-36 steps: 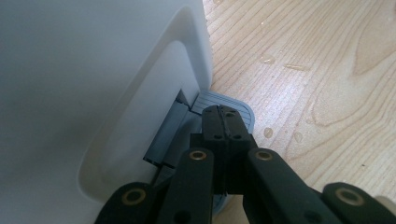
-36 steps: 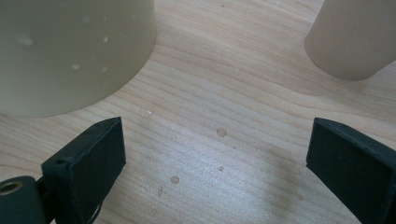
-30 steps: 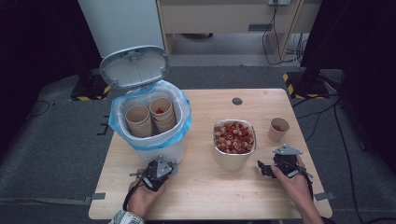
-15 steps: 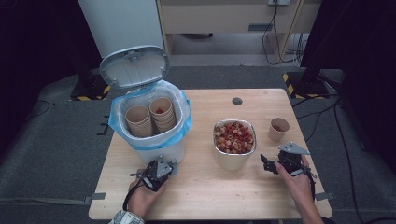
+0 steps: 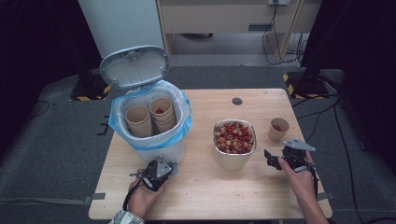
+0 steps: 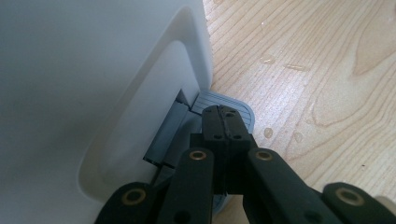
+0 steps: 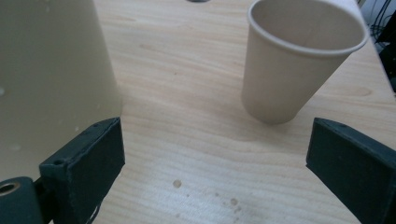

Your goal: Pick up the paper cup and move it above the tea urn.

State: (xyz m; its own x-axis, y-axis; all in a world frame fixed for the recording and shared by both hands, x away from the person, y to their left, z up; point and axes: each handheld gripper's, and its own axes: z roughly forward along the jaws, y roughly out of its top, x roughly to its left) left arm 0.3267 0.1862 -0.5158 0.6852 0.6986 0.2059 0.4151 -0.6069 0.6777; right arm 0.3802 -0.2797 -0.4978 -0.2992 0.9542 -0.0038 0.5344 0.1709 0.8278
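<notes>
A white pedal bin (image 5: pixel 156 150) with a blue bag and its lid (image 5: pixel 134 66) raised stands on the left of the table, with paper cups (image 5: pixel 150 116) stacked inside. My left gripper (image 5: pixel 169 165) (image 6: pixel 225 122) is shut with nothing between its jaws, and its tip rests on the bin's grey pedal (image 6: pixel 219 100). My right gripper (image 5: pixel 275 157) (image 7: pixel 215 158) stands open over bare wood. It sits between a metal bowl (image 5: pixel 234 157) (image 7: pixel 51 70) of red and beige food pieces and a single paper cup (image 5: pixel 279 129) (image 7: pixel 299 60), touching neither.
Small drops of liquid lie on the wooden table (image 6: pixel 327 70) near the pedal. A round grommet (image 5: pixel 237 101) sits near the table's far edge. Cables and dark stands surround the table on the floor.
My right gripper has shifted slightly away from the person, toward the paper cup. The left gripper and the bin lid have stayed put.
</notes>
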